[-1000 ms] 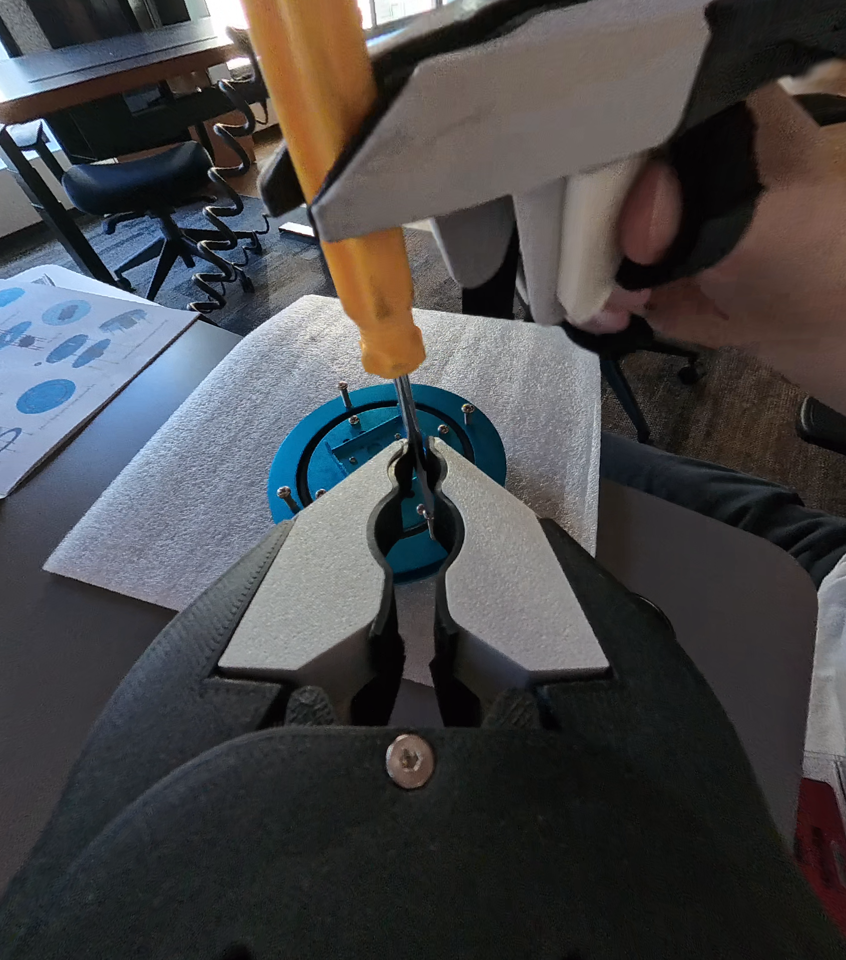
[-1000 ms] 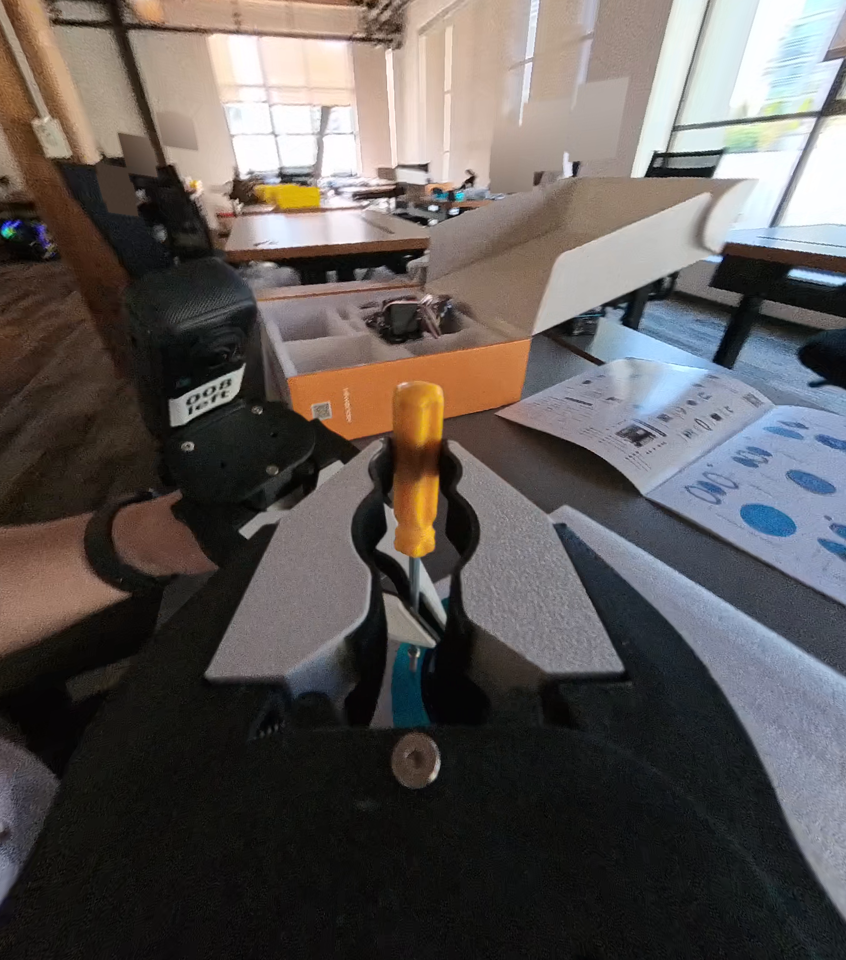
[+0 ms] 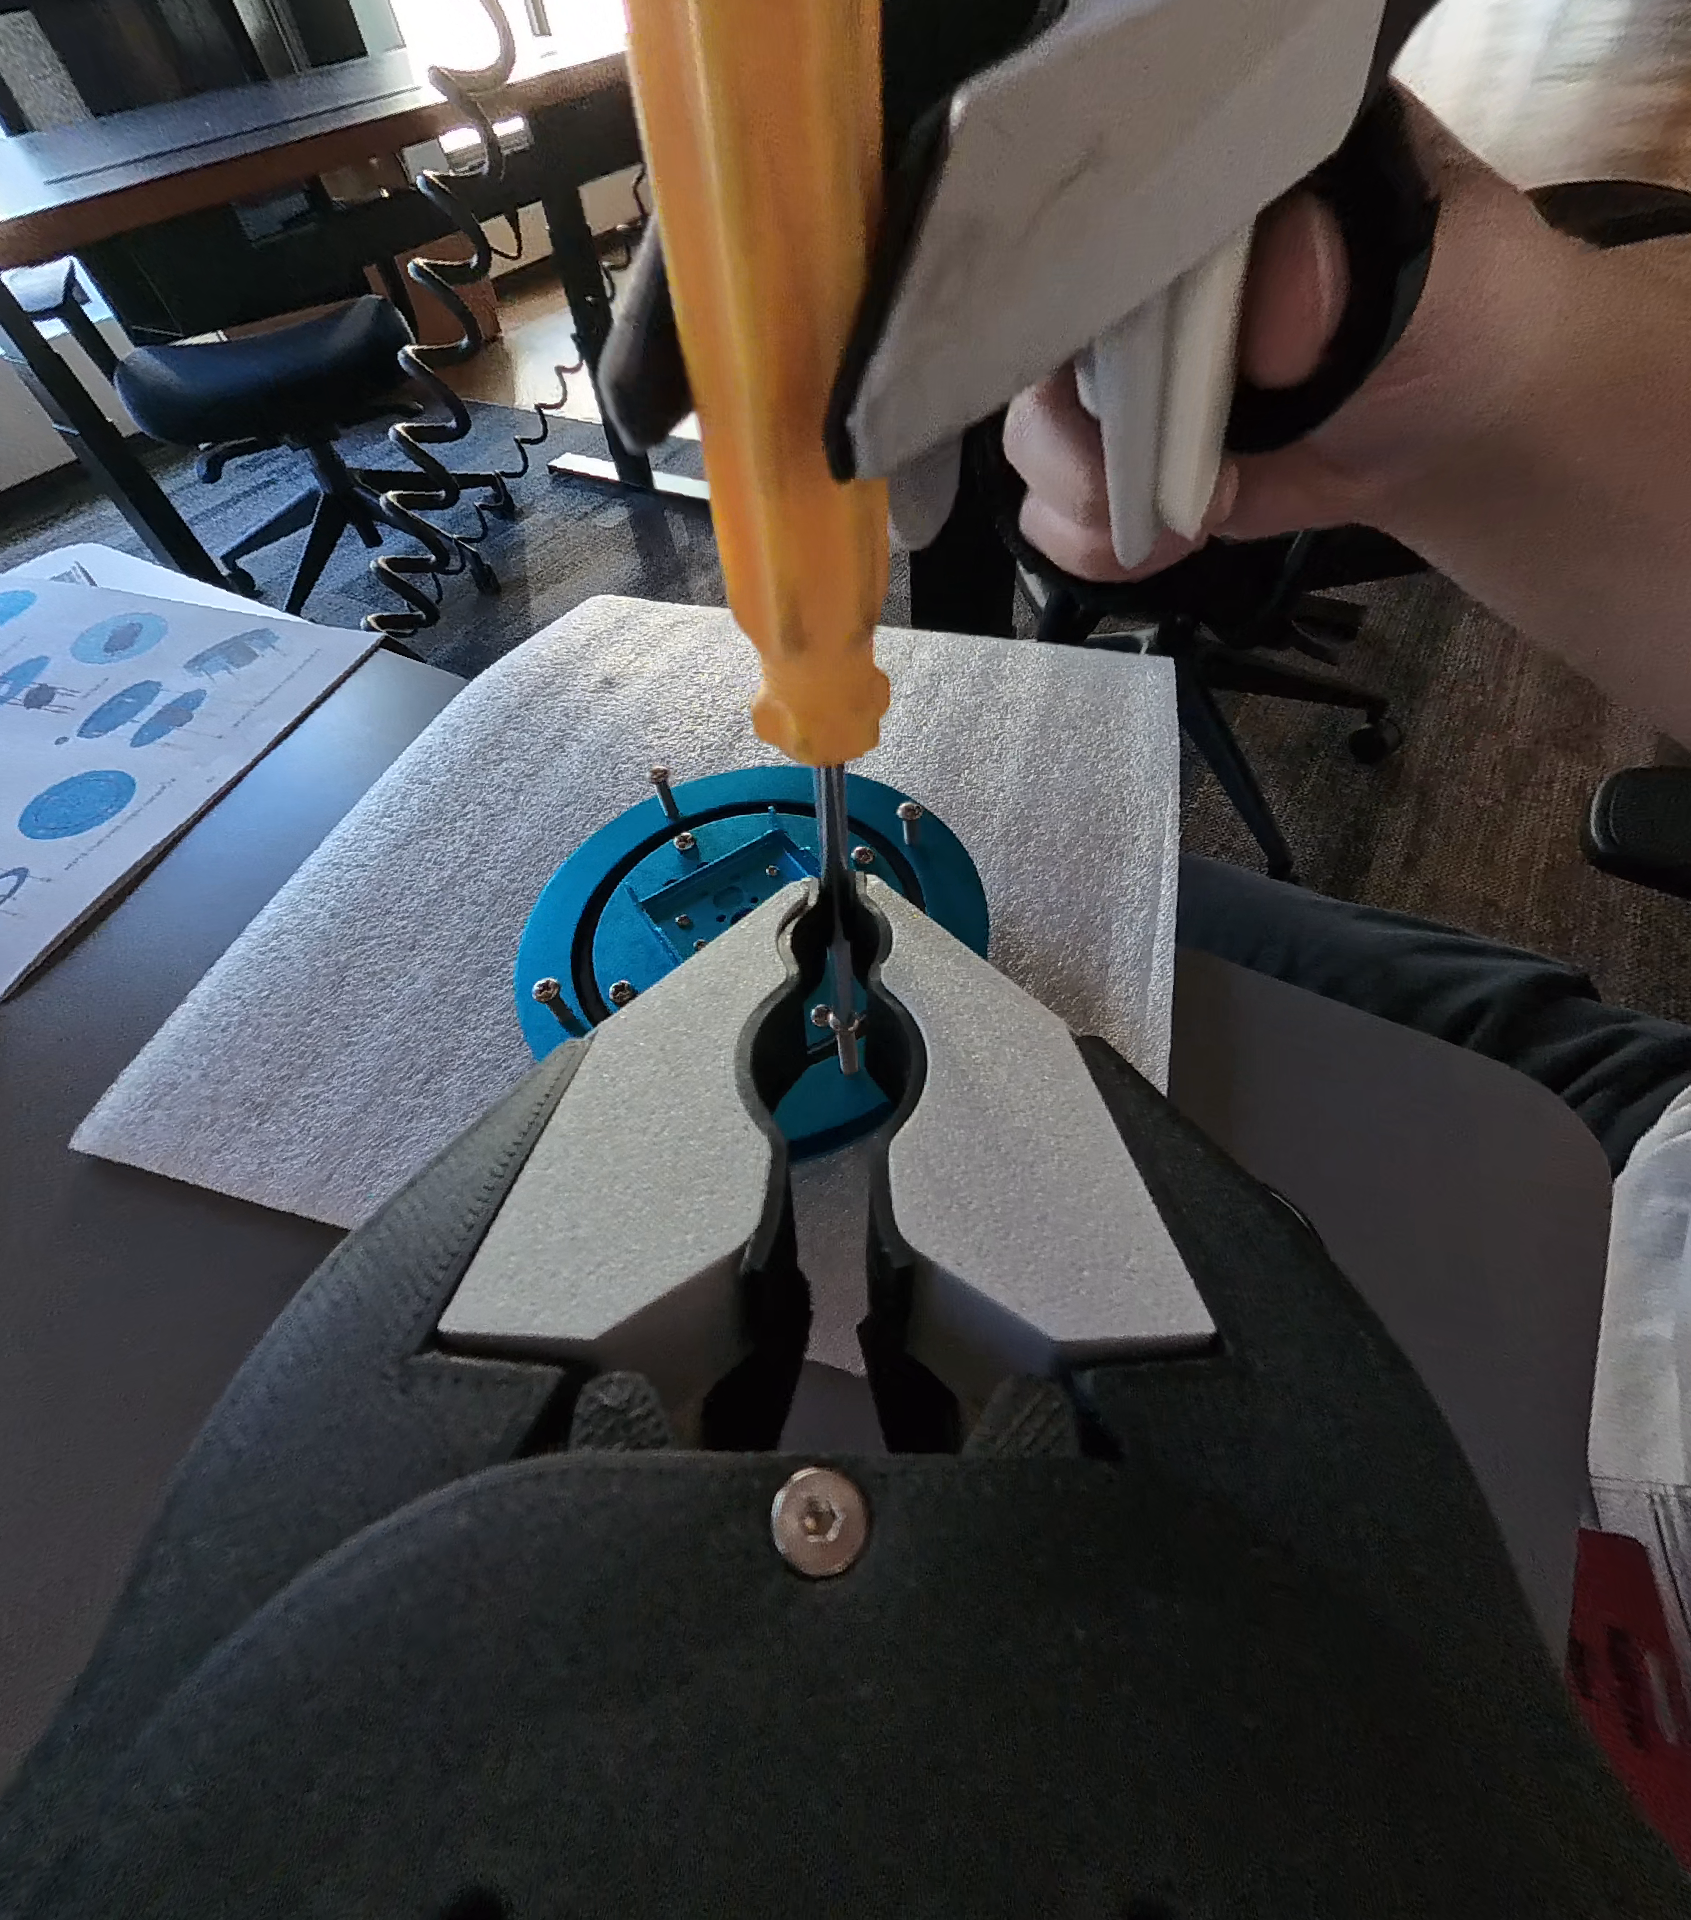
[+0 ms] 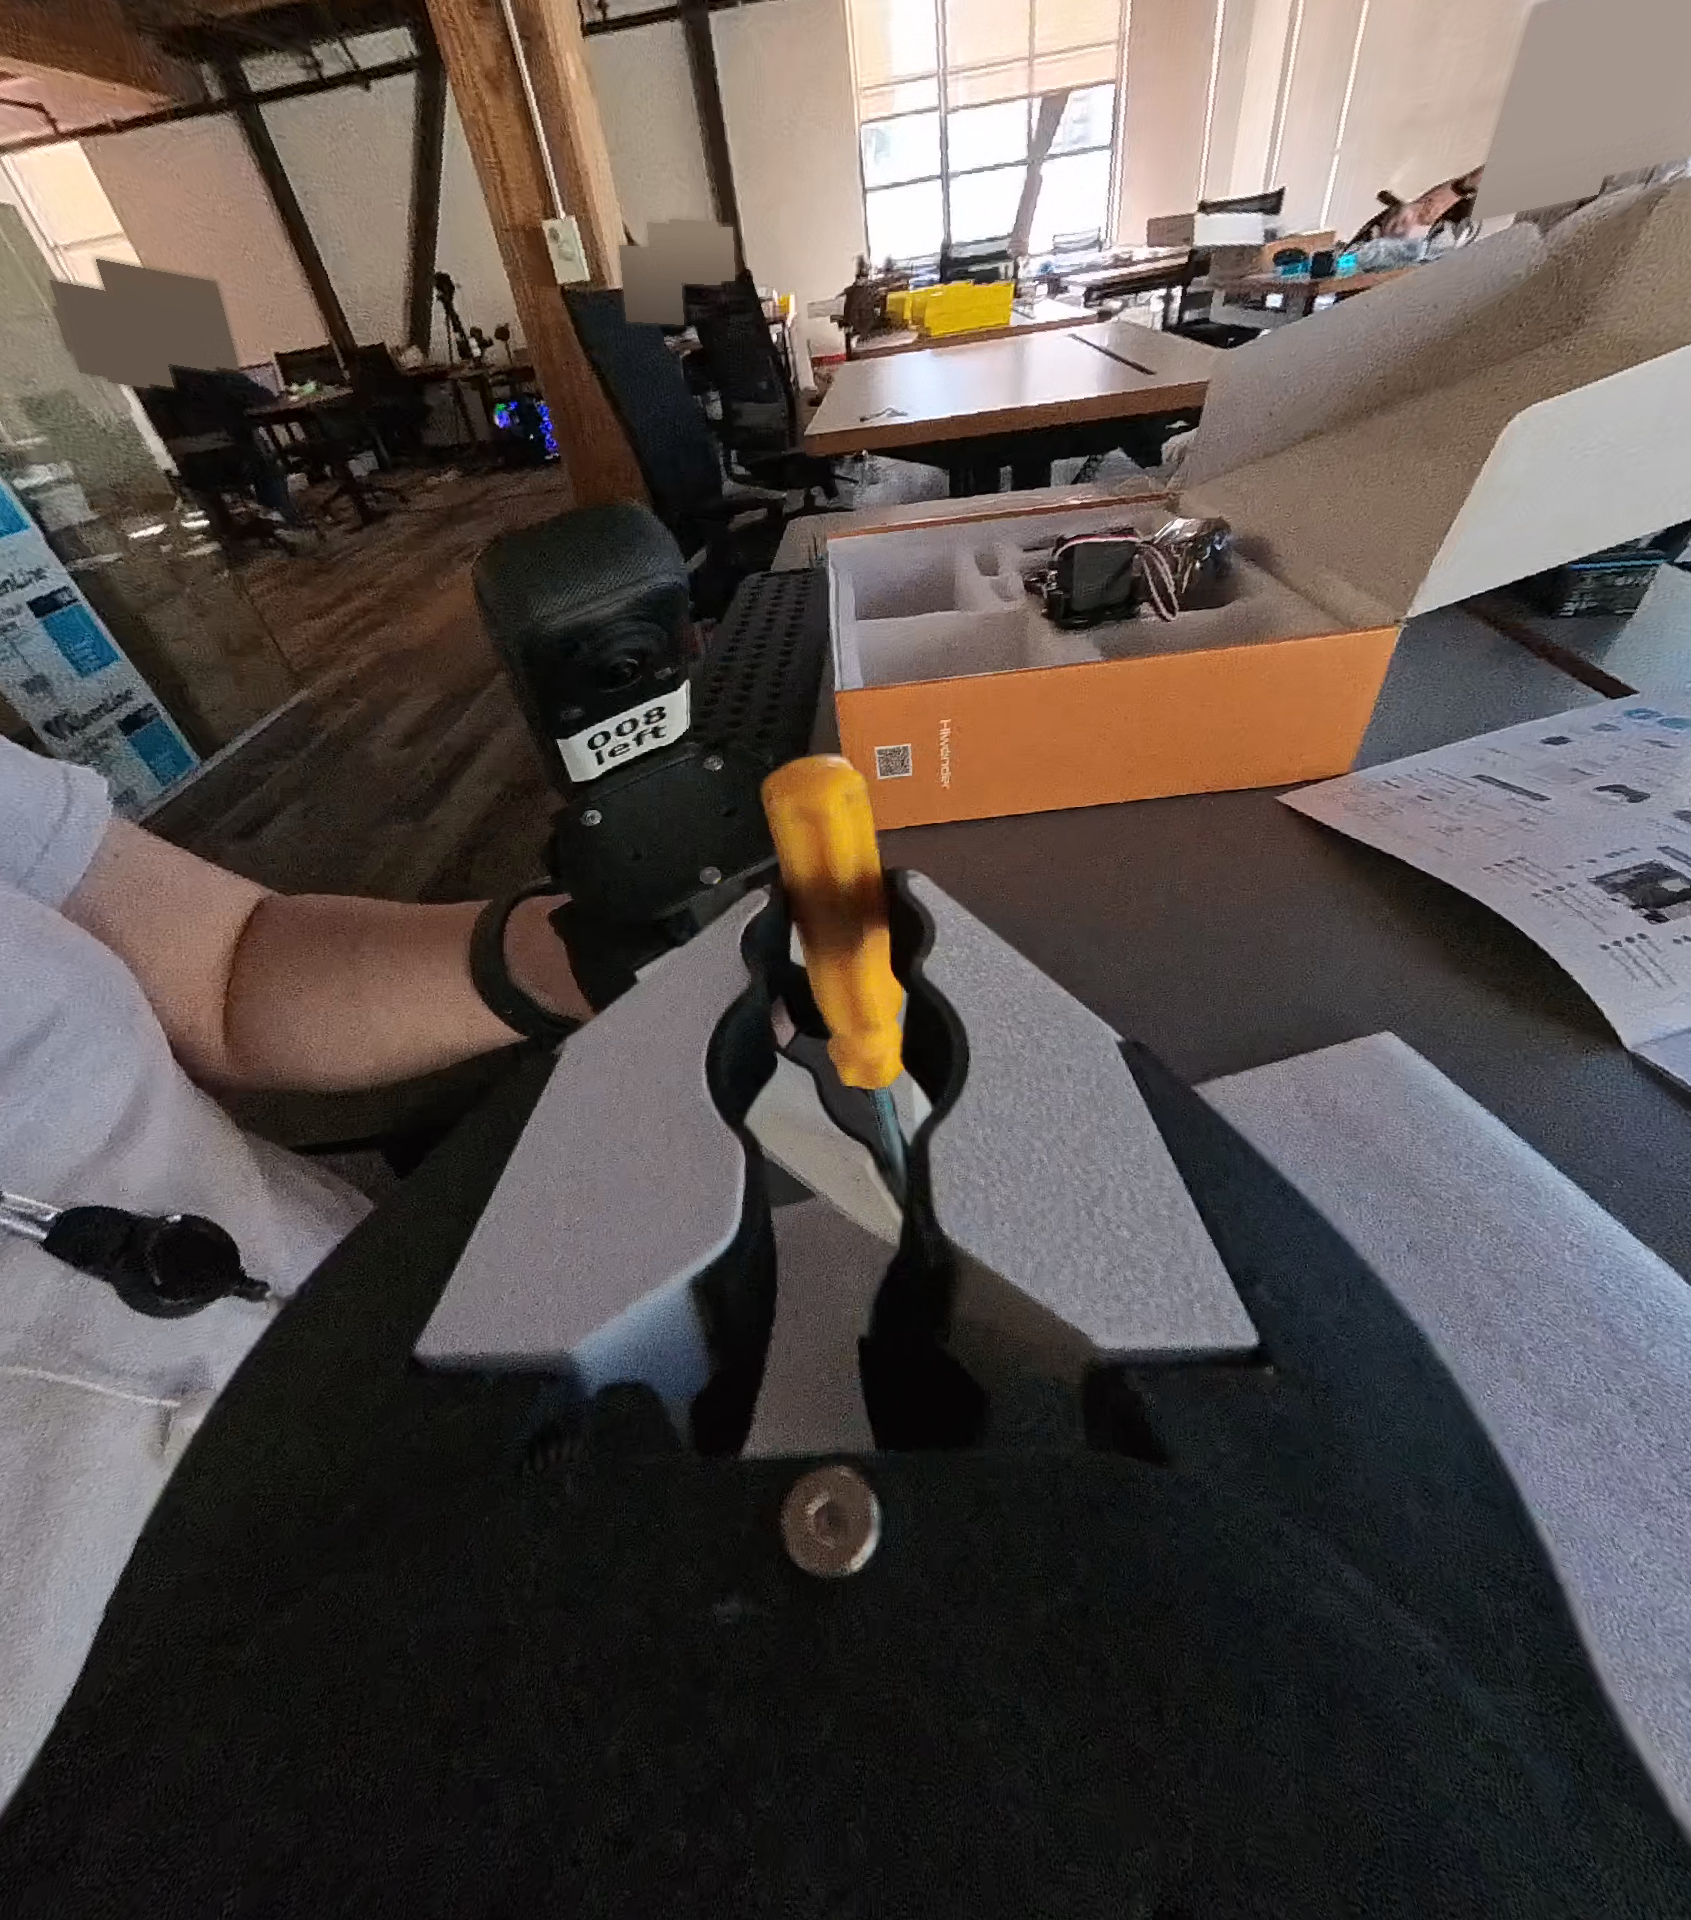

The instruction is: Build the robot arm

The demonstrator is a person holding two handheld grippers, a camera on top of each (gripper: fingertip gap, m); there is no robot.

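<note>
A blue metal disc (image 3: 592, 935) with several upright screws lies on a white foam sheet (image 3: 353, 987). My left gripper (image 3: 837, 896) sits low over the disc, its jaws closed about the thin shaft of a yellow-handled screwdriver (image 3: 810, 644). One screw (image 3: 847, 1039) stands in the round gap between the fingers, with the screwdriver tip on its head. My right gripper (image 4: 836, 935) is shut on the screwdriver's handle (image 4: 825, 883), which leans a little left. It shows above in the left wrist view (image 3: 758, 416), held by a hand.
An open orange box (image 4: 1111, 717) with parts in it stands at the back of the dark table (image 3: 41, 1299). An open booklet (image 3: 41, 748) lies beside the foam sheet. Office chairs and desks stand beyond the table edge. The person's arm and white shirt are close by.
My right gripper has turned with the screwdriver, so the handle now leans instead of standing upright, and its view has swung left. My left gripper has stayed over the disc.
</note>
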